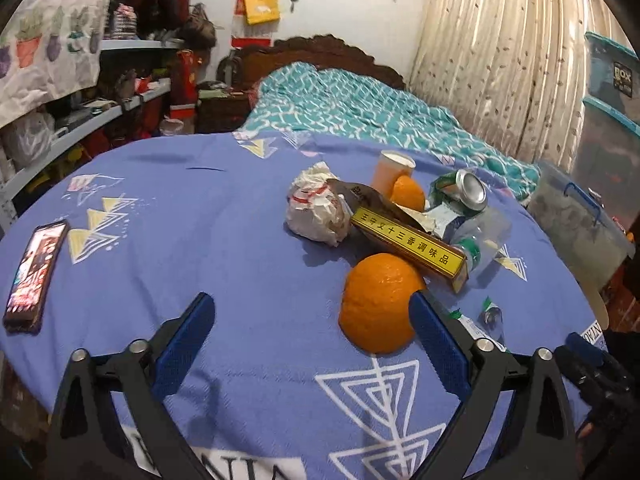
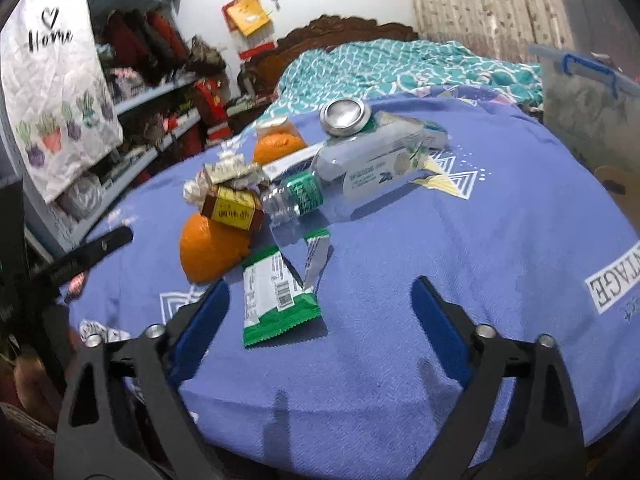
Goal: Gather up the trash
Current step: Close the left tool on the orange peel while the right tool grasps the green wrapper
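- Phone (image 1: 34, 276): lies flat near the left edge of the tabletop (image 1: 208, 248), which is covered by a blue cloth.
- Left gripper (image 1: 310, 320): jaws wide apart, nothing held; only bare cloth lies between them. Its right finger (image 1: 436, 344) stands just in front of the near orange (image 1: 380, 300).
- Trash pile, mid-tabletop, left to right: crumpled paper (image 1: 316, 208), yellow box (image 1: 412, 246) resting over the near orange, paper cup (image 1: 394, 172) with a second orange (image 1: 408, 194) in front of it, plastic bottle (image 1: 476, 240), crushed can (image 1: 468, 190).
- Green wrapper (image 2: 276, 300): lies flat near the front edge, just right of the near orange.
- Right gripper (image 2: 320, 300): jaws wide apart, gripping nothing; the wrapper lies between them, nearer the left finger (image 2: 204, 320).
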